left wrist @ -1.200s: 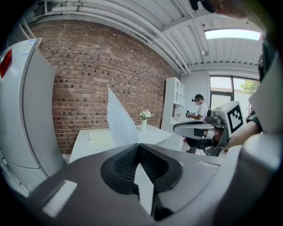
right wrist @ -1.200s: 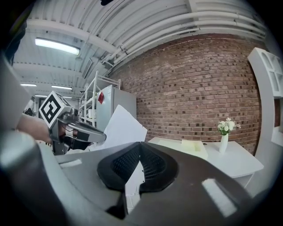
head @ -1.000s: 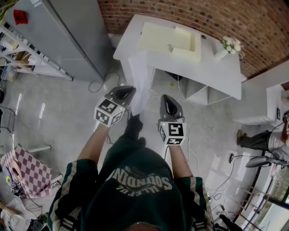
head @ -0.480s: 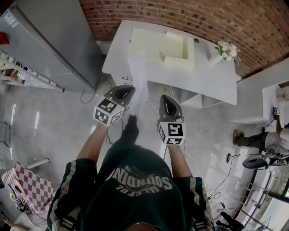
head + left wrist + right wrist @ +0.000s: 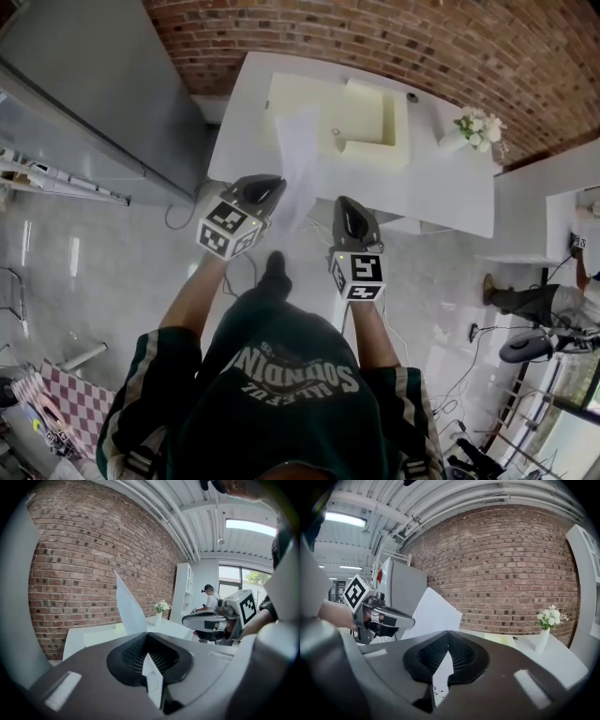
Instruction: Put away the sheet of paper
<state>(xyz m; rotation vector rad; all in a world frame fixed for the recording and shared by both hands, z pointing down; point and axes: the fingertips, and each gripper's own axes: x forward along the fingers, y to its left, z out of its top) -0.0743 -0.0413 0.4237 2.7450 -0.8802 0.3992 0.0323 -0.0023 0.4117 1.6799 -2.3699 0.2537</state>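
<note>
Head view is showing a person facing the white table (image 5: 450, 192), with the sheet of paper (image 5: 295, 155) standing up between the two tools and reaching toward the table. The left gripper (image 5: 270, 185) is pinching its lower edge, jaws pressed tight, and the right gripper (image 5: 345, 204) is nipping it likewise. To my eye, both should be advancing evenly, neither tugging sideways, so the sheet is reaching the cream tray (image 5: 309, 94) uncreased.
</note>
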